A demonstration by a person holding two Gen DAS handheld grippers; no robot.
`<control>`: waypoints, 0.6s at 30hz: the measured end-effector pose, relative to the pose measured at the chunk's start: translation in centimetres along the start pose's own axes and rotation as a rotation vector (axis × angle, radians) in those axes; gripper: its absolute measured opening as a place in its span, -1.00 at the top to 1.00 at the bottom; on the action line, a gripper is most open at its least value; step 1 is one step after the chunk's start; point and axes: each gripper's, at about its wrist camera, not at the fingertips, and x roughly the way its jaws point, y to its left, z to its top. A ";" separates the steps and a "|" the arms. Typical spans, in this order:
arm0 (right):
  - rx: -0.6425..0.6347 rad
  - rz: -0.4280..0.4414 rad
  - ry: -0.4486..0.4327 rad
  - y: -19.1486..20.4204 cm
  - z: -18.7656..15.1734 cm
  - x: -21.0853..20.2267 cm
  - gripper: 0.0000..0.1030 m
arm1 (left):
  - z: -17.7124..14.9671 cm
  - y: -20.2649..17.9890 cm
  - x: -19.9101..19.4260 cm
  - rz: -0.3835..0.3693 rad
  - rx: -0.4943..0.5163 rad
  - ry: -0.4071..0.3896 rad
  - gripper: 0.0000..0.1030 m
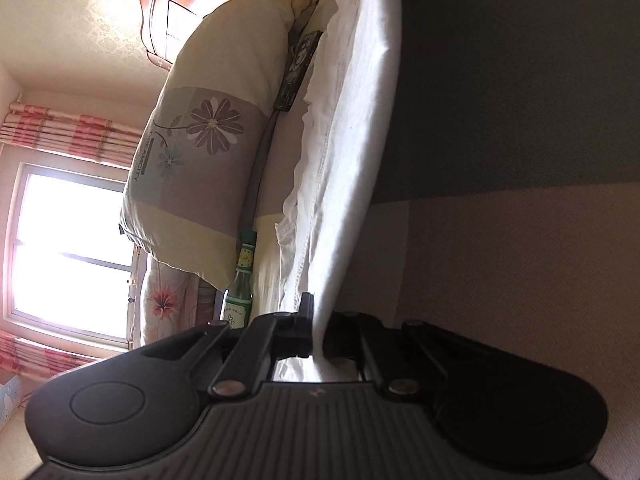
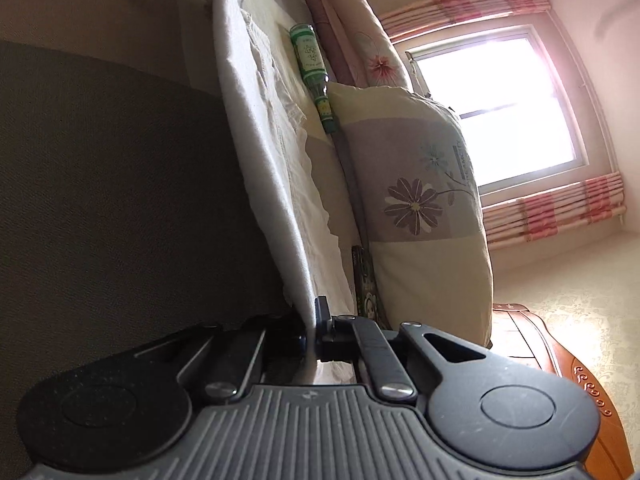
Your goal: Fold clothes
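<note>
Left wrist view: left gripper fingers clamp the white garment, stretching its edge taut above the bed. Right wrist view: right gripper fingers pinch the same edge, probably readying a fold; pillow lies beyond.

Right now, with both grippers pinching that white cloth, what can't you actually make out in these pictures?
- What kind of garment the white cloth is: both views show only a stretched edge.
- Outside the window: glare washes it out.
- The green bottle: label print too small, base behind the left gripper.
- The right gripper: its pads are buried in cloth.
- The person holding them: out of frame.
</note>
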 end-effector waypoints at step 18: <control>0.025 0.204 0.051 4.9 -0.1 -13.4 0.89 | -1.7 -5.9 -14.5 -0.152 0.043 -0.047 1.00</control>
